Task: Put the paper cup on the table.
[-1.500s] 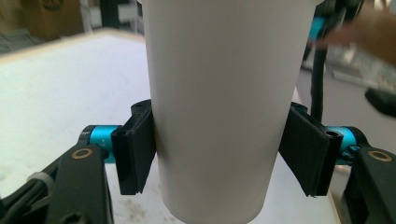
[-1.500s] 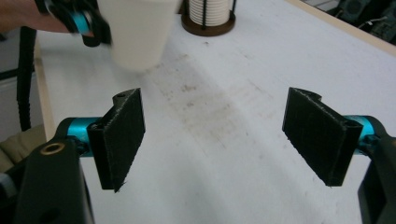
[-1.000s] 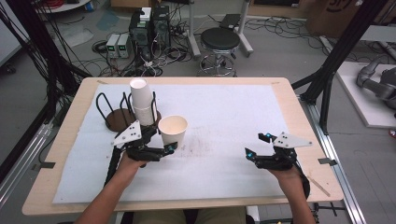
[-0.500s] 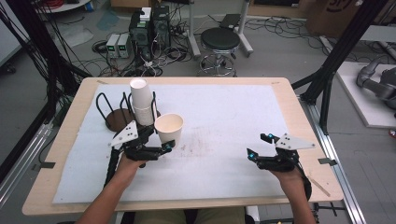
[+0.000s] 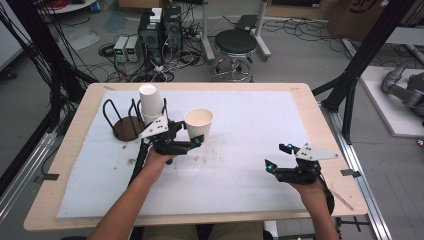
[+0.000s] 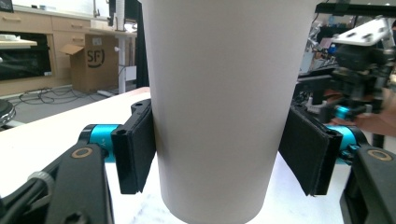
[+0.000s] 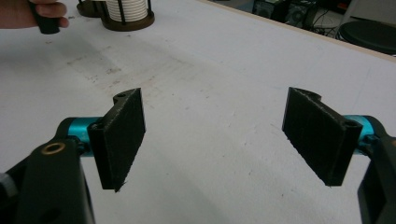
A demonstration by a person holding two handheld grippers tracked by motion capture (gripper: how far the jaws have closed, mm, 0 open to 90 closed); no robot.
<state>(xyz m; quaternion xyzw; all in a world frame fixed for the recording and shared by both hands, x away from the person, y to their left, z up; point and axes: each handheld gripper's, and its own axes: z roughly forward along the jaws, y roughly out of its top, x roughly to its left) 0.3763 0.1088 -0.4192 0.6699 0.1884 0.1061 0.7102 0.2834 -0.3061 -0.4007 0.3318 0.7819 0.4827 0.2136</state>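
Paper cup point(image 5: 198, 121) | clamped upright in left gripper point(image 5: 192, 142) | right gripper point(image 5: 278, 157) spread, empty

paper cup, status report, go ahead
Left tool shut on paper cup, upright. Right tool open, empty. Cup holder close behind; white mat ahead clear.

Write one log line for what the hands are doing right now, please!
left gripper: shut on paper cup | right gripper: open, empty | cup stack: in holder
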